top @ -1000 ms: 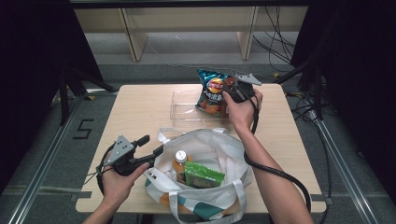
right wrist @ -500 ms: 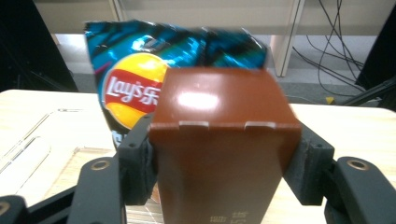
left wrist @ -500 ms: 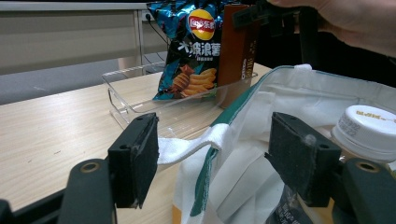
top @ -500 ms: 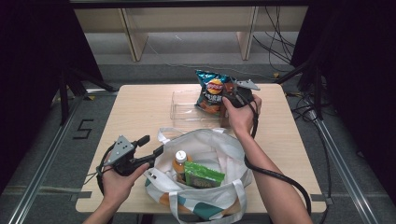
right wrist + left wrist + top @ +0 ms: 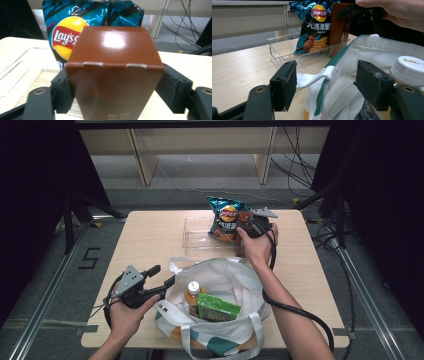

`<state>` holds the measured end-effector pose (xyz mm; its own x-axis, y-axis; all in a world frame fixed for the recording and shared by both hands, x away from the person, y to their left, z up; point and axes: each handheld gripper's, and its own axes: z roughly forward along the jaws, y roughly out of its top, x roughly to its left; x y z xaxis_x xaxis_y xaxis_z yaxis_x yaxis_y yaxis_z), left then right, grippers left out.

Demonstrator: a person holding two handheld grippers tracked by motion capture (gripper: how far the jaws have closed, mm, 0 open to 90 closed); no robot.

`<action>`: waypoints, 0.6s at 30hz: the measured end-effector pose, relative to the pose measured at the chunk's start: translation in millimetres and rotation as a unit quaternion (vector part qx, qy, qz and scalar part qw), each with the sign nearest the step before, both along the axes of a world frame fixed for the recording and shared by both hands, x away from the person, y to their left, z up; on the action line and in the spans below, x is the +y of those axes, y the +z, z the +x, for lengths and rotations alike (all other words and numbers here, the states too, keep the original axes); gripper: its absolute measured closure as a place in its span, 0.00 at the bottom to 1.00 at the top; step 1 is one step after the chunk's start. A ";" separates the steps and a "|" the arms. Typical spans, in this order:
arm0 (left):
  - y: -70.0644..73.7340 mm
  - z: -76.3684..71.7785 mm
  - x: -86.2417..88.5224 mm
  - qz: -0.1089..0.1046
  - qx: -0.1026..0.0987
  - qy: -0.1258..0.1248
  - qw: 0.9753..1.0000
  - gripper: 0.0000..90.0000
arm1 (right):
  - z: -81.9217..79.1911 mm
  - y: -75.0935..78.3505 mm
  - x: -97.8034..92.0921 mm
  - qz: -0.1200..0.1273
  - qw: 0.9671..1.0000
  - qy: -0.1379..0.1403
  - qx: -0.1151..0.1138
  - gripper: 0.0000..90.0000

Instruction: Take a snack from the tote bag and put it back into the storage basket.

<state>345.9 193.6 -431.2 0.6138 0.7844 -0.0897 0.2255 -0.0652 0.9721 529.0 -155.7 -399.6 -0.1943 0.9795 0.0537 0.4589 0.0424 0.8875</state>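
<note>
My right gripper (image 5: pixel 113 85) is shut on a brown carton (image 5: pixel 115 62), held upright over the far side of the table. Right behind the carton stands a blue Lay's chip bag (image 5: pixel 72 22) in a clear plastic tray (image 5: pixel 197 234). In the high view the right gripper (image 5: pixel 246 226) is at the tray's right end, beside the chip bag (image 5: pixel 227 217). My left gripper (image 5: pixel 328 82) is open, its jaws on either side of the white strap (image 5: pixel 317 77) of a white tote bag (image 5: pixel 235 280). The left gripper (image 5: pixel 162 276) sits at the bag's left rim.
Inside the tote are a white-capped bottle (image 5: pixel 193 290) and a green packet (image 5: pixel 216 306). The tote lies at the front middle of the wooden table (image 5: pixel 145 240). A black cable (image 5: pixel 295 312) trails from the right gripper along the forearm. Shelving legs stand beyond the table.
The right gripper with the brown carton has come down and slightly nearer, beside the chip bag. The left gripper has stayed at the bag's rim.
</note>
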 end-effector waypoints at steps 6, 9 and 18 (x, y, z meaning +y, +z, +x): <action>0.5 -0.9 -0.4 0.003 0.002 0.003 1.000 0.36 | -4.3 3.9 -3.4 -0.003 1.000 0.022 0.002 0.26; 0.4 -0.7 -0.3 0.002 0.003 0.003 1.000 0.36 | -6.8 6.7 -6.7 -0.007 0.999 0.033 0.008 0.25; 0.2 -0.9 -0.9 0.005 0.004 0.002 1.000 0.36 | -22.5 14.1 -13.7 -0.004 0.998 0.054 0.018 0.26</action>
<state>345.0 192.6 -431.0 0.6093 0.7882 -0.0865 0.2334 -0.0740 0.9696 506.6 -169.4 -385.4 -0.2976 0.9532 0.0539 0.4823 0.1014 0.8701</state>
